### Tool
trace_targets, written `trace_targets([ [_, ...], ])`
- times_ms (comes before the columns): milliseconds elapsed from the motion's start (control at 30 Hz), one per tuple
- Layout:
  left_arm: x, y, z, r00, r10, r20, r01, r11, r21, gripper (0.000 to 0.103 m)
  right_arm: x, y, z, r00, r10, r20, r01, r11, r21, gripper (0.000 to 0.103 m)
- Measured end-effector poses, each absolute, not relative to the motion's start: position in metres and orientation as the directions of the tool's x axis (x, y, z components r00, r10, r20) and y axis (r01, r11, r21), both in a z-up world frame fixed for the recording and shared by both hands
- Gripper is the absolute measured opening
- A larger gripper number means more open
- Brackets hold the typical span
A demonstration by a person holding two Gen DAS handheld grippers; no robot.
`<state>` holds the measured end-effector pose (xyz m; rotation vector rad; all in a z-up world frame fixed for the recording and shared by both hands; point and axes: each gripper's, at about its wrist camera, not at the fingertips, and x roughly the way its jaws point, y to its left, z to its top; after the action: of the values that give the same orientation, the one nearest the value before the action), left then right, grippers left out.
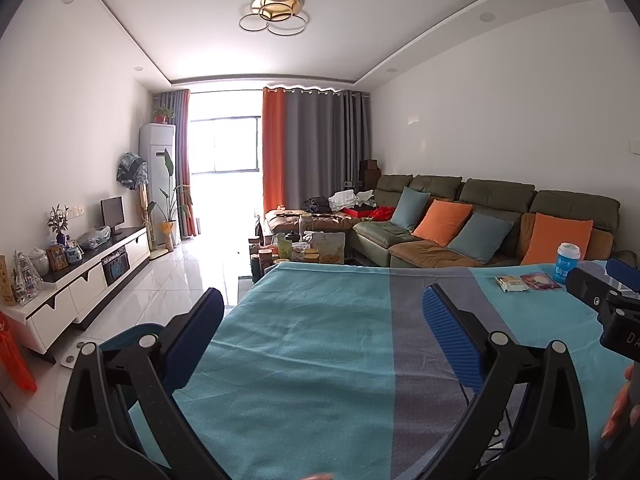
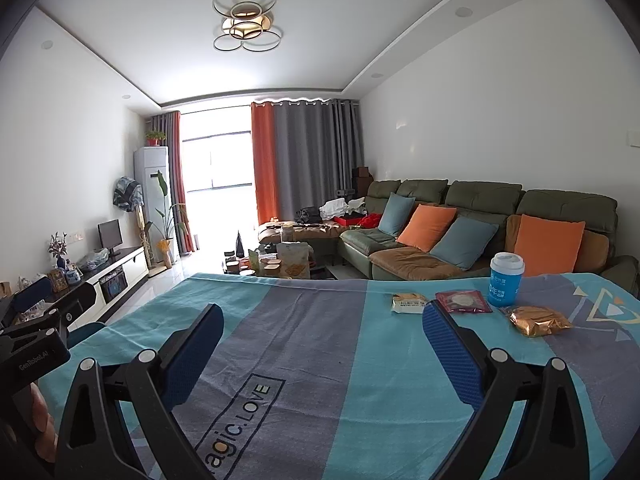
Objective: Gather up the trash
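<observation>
On the teal and grey cloth-covered table (image 2: pixel 320 340) lie a white snack packet (image 2: pixel 408 303), a dark red wrapper (image 2: pixel 463 301) and a gold wrapper (image 2: pixel 538 320), with a blue cup (image 2: pixel 506 279) standing behind them. In the left wrist view the white packet (image 1: pixel 511 283), the red wrapper (image 1: pixel 540 281) and the cup (image 1: pixel 567 263) sit far right. My left gripper (image 1: pixel 322 304) is open above the cloth, holding nothing. My right gripper (image 2: pixel 322 320) is open too, short of the wrappers, its right finger (image 2: pixel 452 356) just in front of the red one.
A green sofa (image 2: pixel 460 240) with orange and blue cushions runs behind the table on the right. A cluttered coffee table (image 2: pixel 276 264) stands beyond the far edge. A white TV cabinet (image 1: pixel 92 276) lines the left wall. An orange object (image 1: pixel 14 356) sits low left.
</observation>
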<state>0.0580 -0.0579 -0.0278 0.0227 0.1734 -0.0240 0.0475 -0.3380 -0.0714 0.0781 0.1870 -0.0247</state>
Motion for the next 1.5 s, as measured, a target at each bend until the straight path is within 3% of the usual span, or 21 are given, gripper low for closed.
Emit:
trace_targets([
  [1500,0.0606,-0.057,-0.0241,0.985,-0.009,-0.174,0.013,1.0,0.021,0.097,0.0487,-0.3413,-0.0695,0.983,-0.022,-0.184,0.036,0.997,0.073,0.096],
])
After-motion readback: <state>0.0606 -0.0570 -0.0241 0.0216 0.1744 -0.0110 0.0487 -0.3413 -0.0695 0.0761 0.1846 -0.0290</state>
